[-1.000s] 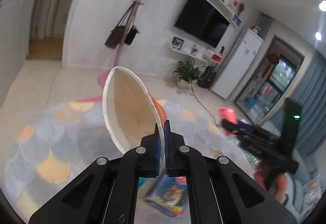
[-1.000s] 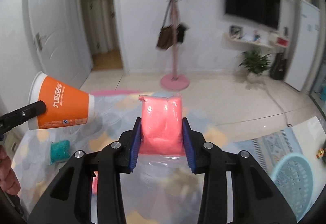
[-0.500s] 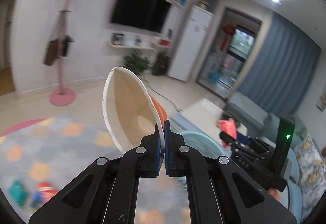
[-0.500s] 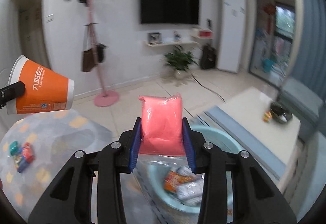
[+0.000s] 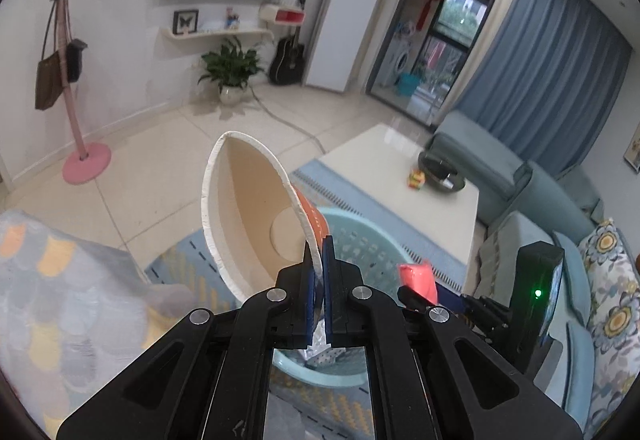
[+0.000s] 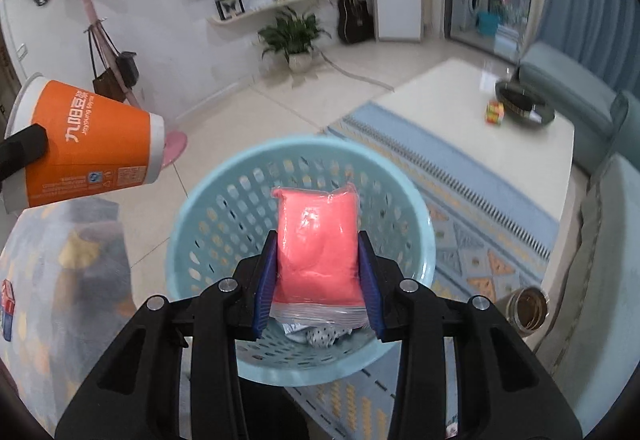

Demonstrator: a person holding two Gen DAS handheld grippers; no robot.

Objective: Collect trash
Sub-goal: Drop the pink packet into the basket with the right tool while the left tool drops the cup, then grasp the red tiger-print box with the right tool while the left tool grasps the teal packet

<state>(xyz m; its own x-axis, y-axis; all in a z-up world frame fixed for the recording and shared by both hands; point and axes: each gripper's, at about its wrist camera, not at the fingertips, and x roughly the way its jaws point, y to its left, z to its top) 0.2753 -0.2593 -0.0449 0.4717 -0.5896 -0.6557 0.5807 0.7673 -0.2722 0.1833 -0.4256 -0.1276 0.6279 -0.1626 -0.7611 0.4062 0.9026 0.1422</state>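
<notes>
- My left gripper (image 5: pixel 318 260) pinches the rim of the orange-and-white paper cup (image 5: pixel 256 216)
- My right gripper (image 6: pixel 318 268) clamps the pink-filled clear plastic bag (image 6: pixel 316 240) above the perforated light-blue plastic basket's (image 6: pixel 416 216) centre

Cup (image 6: pixel 92 144) orange outside, white rim, white lettering; cream inside. Bag (image 6: pixel 316 244) bright pink. Basket (image 6: pixel 408 208) pale blue, perforated. Rug (image 6: pixel 472 200) blue, triangle pattern. Desk (image 6: pixel 460 112) white. Curtain (image 5: pixel 552 60) blue.
</notes>
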